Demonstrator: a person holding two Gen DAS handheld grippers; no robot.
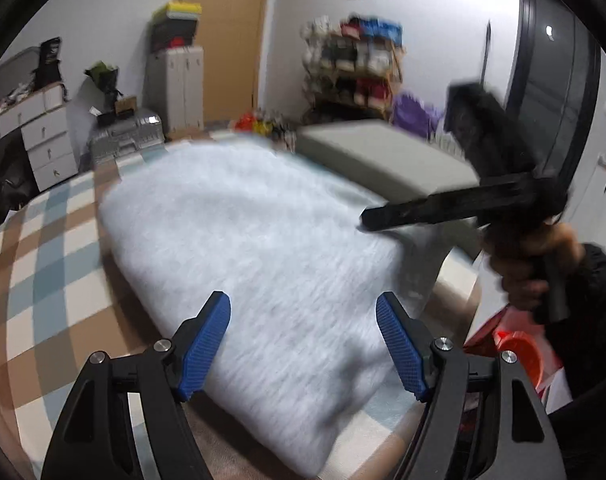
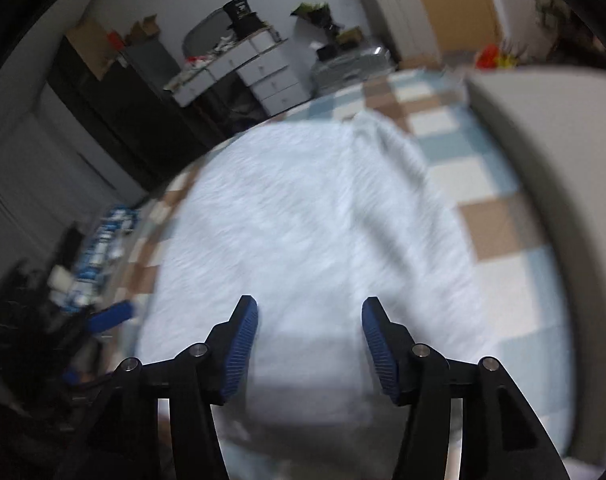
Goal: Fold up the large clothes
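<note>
Here the grey garment (image 1: 263, 264) lies part-folded on the checked bedspread (image 1: 43, 248), a pillow (image 1: 387, 160) beyond it. The left gripper (image 1: 303, 344) hangs open over its near end, holding nothing. Further right, the right gripper (image 2: 310, 344) is open too, empty above the cloth. Best pinch one edge cleanly, both layers, before lifting across.

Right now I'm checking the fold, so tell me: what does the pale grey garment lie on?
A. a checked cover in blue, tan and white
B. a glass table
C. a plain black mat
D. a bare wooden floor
A: the pale grey garment lies folded on the checked cover, whose blue, tan and white squares show around its edges in both wrist views.
</note>
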